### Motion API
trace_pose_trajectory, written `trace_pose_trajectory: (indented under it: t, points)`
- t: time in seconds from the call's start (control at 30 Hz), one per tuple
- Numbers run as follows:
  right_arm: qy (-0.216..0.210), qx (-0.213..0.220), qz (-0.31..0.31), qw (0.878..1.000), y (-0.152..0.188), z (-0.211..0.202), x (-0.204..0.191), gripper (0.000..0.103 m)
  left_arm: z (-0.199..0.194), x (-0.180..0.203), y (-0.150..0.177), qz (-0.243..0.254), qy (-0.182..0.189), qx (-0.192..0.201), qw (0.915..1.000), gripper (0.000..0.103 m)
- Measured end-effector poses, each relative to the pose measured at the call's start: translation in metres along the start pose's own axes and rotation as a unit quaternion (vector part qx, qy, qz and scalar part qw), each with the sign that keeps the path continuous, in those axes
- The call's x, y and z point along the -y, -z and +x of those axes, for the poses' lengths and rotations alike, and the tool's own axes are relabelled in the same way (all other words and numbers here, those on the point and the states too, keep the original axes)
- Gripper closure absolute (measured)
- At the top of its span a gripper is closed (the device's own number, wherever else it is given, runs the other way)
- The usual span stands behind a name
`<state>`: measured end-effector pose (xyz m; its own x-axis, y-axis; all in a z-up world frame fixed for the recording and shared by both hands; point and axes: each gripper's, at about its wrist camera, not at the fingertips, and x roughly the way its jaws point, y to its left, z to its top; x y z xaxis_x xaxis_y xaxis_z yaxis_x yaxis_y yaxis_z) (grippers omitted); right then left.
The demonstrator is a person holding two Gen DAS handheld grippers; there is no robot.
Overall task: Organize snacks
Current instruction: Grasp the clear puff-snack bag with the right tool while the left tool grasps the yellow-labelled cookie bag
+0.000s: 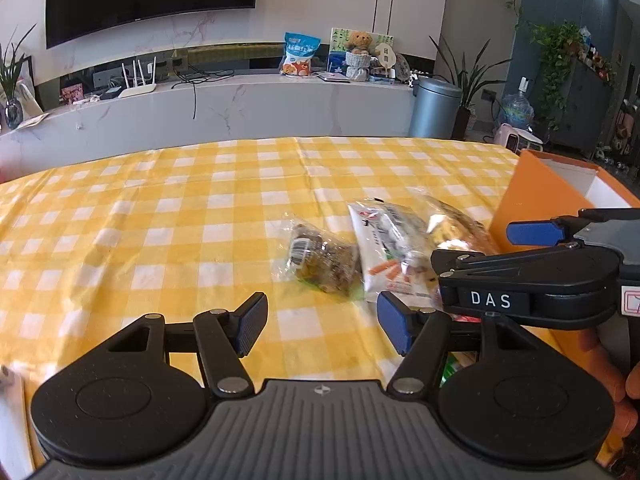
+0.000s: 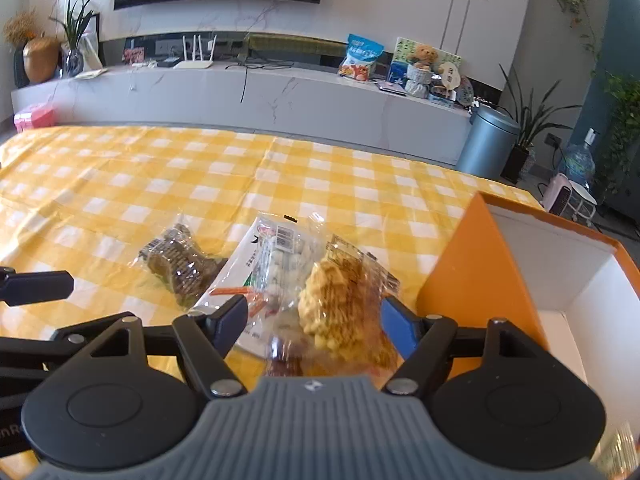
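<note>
On the yellow checked tablecloth, three snack packets lie just left of an orange box. Left gripper hangs near them, fingers apart, nothing between. Right gripper straddles the yellow-filled packet, fingers apart, not pressing.

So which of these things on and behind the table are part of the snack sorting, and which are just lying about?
Part of the job:
dark snack packet
white snack packet
yellow snack packet
orange box

Just lying about:
router
blue bag
teddy bear
bin
water bottle
</note>
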<state>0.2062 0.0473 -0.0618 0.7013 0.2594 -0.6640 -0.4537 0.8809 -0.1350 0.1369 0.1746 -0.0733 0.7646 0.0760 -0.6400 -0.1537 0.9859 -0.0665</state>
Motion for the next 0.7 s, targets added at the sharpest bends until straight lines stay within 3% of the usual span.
trace_pose_trajectory:
  t: [0.2,0.47,0.7]
  points:
    - [-0.001,-0.02,0.013,1.0,0.0,0.025,0.005,0.031,0.01,-0.011,-0.007,-0.019,0.007,0.009,0.9998,0.019]
    - [0.004,-0.021,0.004,1.0,0.009,0.035,0.005,0.032,0.018,-0.008,-0.01,0.0,0.007,0.007,1.0,0.016]
    - [0.017,-0.021,0.02,0.999,0.006,0.028,0.014,0.055,0.027,0.005,-0.018,0.044,0.007,0.011,0.9989,0.009]
